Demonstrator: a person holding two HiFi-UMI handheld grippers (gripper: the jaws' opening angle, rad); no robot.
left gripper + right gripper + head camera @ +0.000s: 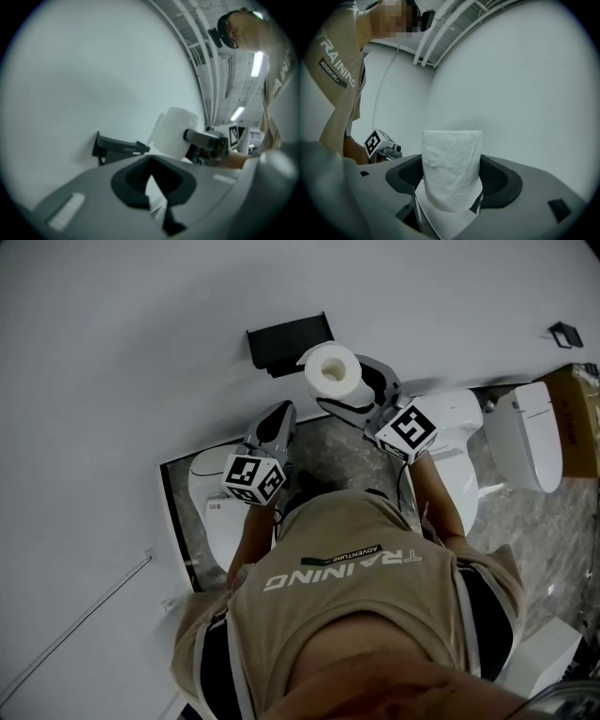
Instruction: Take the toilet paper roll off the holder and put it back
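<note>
The person in a tan shirt (356,587) leans in towards the wall, a tool in each hand, each with its marker cube nearest the body. The left tool (279,420) is held low with its dark pads drawn together at the tips. Only a thin wedge of light shows behind them and nothing is caught between them. In its own view the left tool (152,180) points up at the wall, and the black holder (117,147) sits just beyond its tips and a little to their left.

The right tool (352,388) is further forward and pinches the toilet paper roll (331,369) by its curved sides, one padded jaw on each flank. In the right gripper view, the roll (451,164) fills the gap of the right tool (452,187) and stands up past the jaw tips. A loose sheet trails down behind the pads towards the tool's body. From the head view the roll's open core faces upward.

Just beyond the right tool's tips and to their left is the holder (286,341), fixed to the pale wall (141,352). The roll sits right at the holder's near end. It may be touching it, though I cannot quite tell from here.
</note>
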